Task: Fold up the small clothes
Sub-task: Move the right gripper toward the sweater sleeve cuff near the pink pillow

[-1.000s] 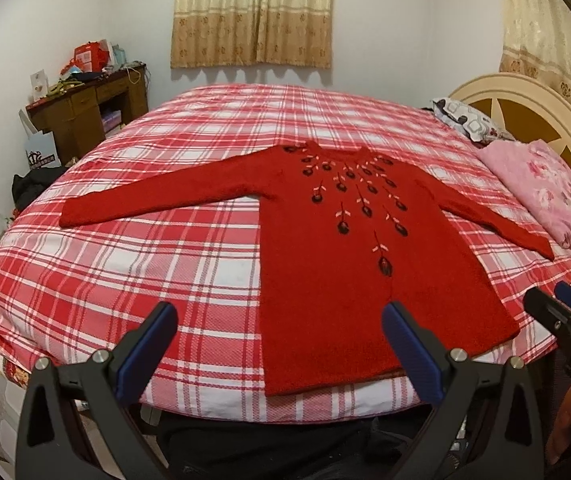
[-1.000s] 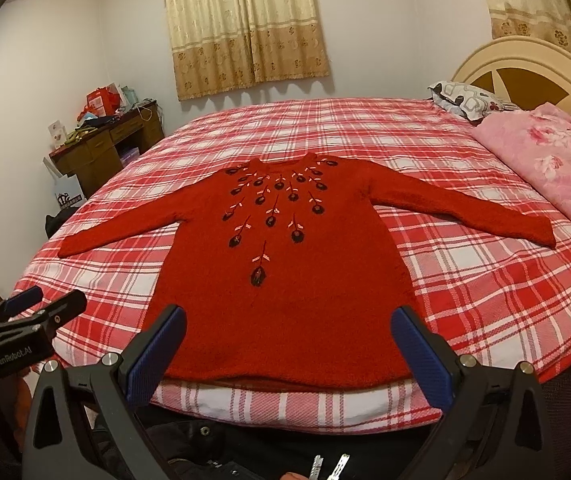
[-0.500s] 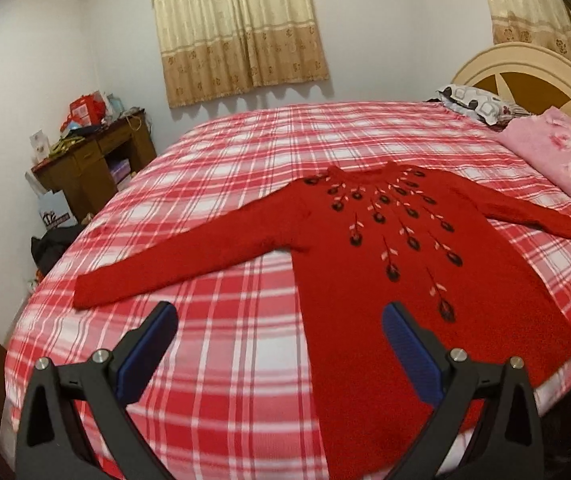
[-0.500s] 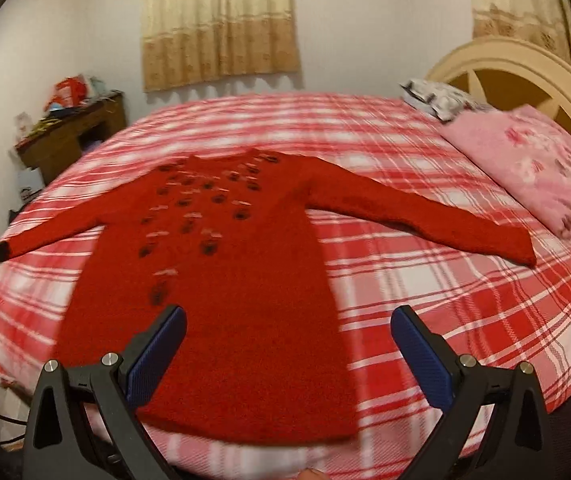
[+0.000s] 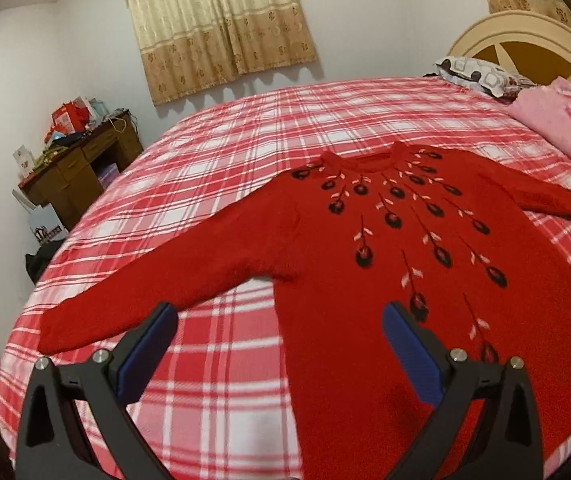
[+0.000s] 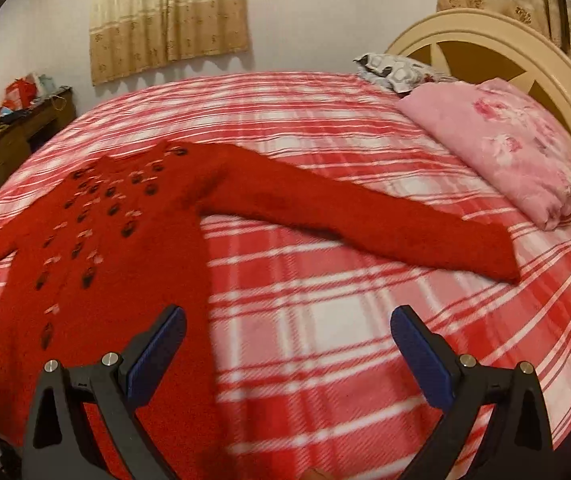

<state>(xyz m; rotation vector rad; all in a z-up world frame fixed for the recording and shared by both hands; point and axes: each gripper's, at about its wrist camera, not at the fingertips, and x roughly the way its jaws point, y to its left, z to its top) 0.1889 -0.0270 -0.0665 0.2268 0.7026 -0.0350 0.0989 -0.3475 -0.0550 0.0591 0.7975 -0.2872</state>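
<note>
A red knitted sweater with dark embroidered flowers lies flat, front up, on the red-and-white plaid bed, both sleeves spread out. My left gripper is open and empty, above the sweater's left side, below its left sleeve. In the right wrist view the sweater lies at the left and its right sleeve stretches toward the pillows. My right gripper is open and empty above the bare plaid beside the sweater's right edge.
A pink floral folded quilt and a patterned pillow lie by the cream headboard at the right. A cluttered wooden desk stands at the far left by the wall. Curtains hang behind the bed.
Both grippers have moved forward over the bed, closer to the sweater. The left one has swung toward the left sleeve side, the right one toward the right sleeve side. Both stay open.
</note>
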